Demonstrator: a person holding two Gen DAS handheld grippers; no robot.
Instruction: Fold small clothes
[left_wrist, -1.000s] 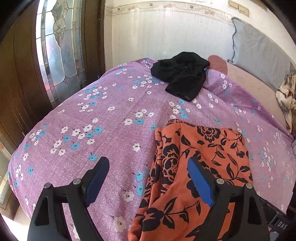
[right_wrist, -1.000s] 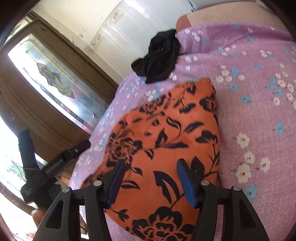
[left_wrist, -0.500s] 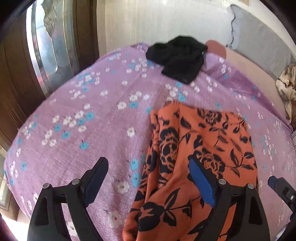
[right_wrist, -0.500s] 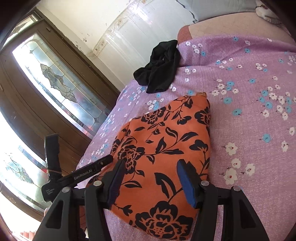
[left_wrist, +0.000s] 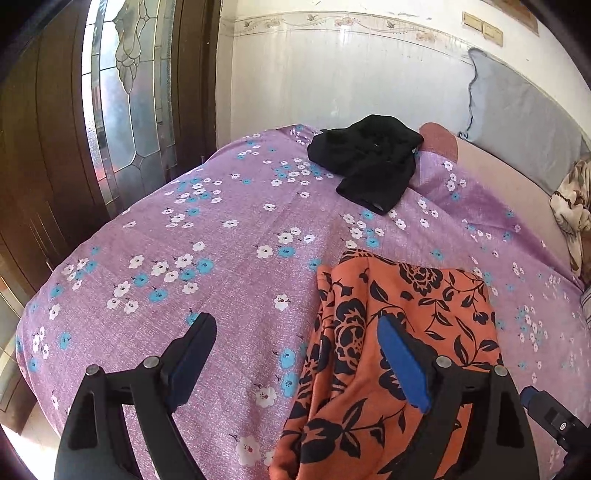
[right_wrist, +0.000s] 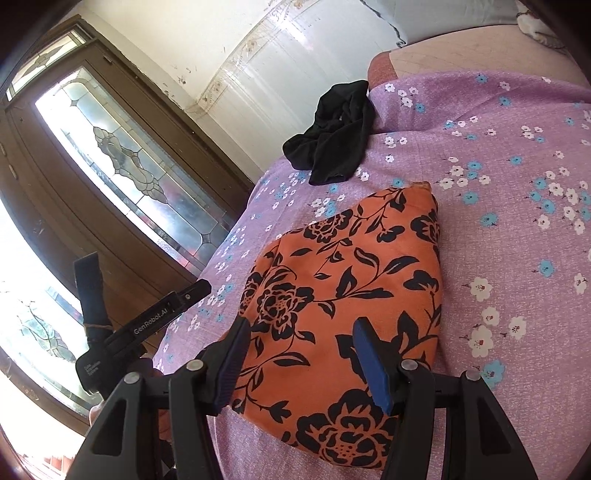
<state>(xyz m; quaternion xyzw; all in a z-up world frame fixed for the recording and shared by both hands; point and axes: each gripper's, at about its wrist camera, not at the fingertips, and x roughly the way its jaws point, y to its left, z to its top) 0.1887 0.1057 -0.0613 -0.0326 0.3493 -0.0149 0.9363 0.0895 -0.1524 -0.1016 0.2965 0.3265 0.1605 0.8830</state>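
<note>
left hand-held gripper (left_wrist: 295, 354): jaws spread wide, nothing between them; hovers above the bed, its right finger over the orange cloth's left part, its left finger over bare sheet.
right hand-held gripper (right_wrist: 301, 354): jaws apart, empty; hangs over the near end of the orange cloth, both fingers above the fabric, contact can't be told.
orange floral garment (right_wrist: 351, 288): orange with black flower print, folded into a rough rectangle, flat on the bed; directly under and ahead of the right hand-held gripper, to the right of the left one's centre (left_wrist: 399, 332).
black garment (left_wrist: 369, 162): crumpled heap, unfolded, far ahead of both hand-held grippers near the bed's far edge; well apart from the orange piece (right_wrist: 336, 133).
bed sheet (left_wrist: 184, 258): purple, white and blue flowers, covers the bed under both garments.
grey pillow (left_wrist: 524, 125): far right of the left hand-held gripper, leaning at the wall.
door (right_wrist: 122, 162): dark wood, leaded glass panel, left of both hand-held grippers.
left device body (right_wrist: 147, 325): visible left of the right hand-held gripper, black, printed lettering.
</note>
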